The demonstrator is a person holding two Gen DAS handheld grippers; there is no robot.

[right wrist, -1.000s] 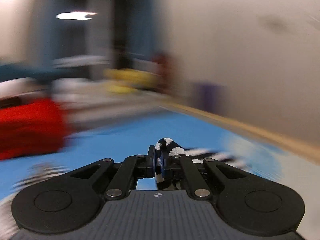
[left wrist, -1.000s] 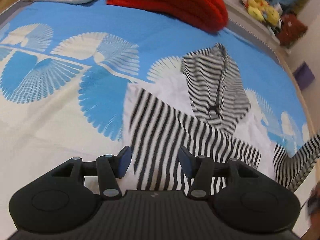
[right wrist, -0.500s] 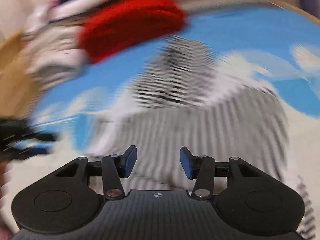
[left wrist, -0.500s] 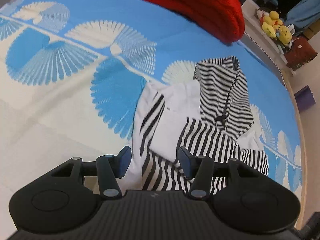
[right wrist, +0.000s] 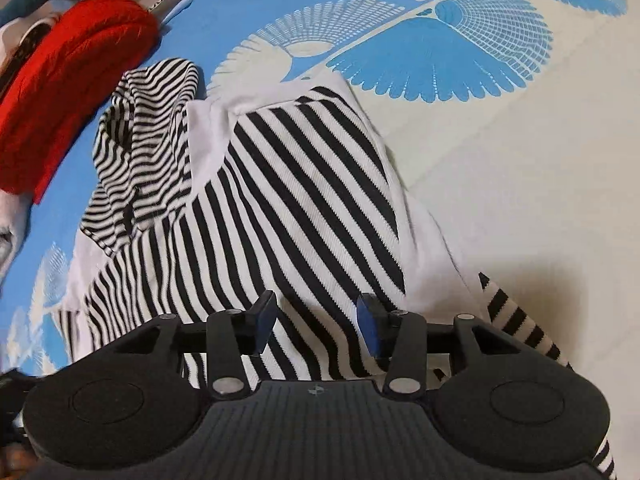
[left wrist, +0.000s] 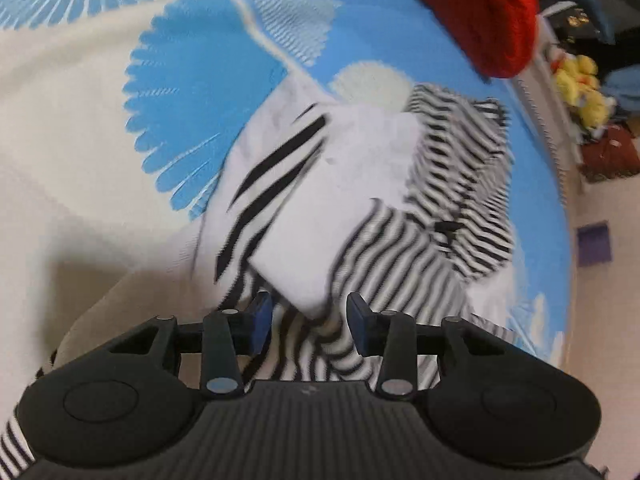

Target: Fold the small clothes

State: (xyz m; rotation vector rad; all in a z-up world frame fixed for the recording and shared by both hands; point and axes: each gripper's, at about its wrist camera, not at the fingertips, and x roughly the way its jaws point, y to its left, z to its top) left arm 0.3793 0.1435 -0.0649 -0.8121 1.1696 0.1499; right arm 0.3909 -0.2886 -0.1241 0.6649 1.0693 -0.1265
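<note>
A small black-and-white striped hooded top (left wrist: 360, 200) lies on the blue and cream bedspread (left wrist: 80, 160), its sleeves folded in over the body and its hood at the far end. It also shows in the right wrist view (right wrist: 280, 200). My left gripper (left wrist: 308, 320) is open and empty just above the garment's near edge. My right gripper (right wrist: 318, 322) is open and empty over the striped fabric near the hem. A striped cuff (right wrist: 516, 320) lies by the right finger.
A red knitted blanket (left wrist: 480, 8) lies folded at the head of the bed, also in the right wrist view (right wrist: 60, 92). Yellow plush toys (left wrist: 580, 84) sit on a shelf beyond the bed's edge. A purple box (left wrist: 594, 244) stands on the floor.
My right gripper has let go of the striped sleeve, opened and swung down over the garment. The sleeve now lies folded across the body. My left gripper has moved closer to the garment.
</note>
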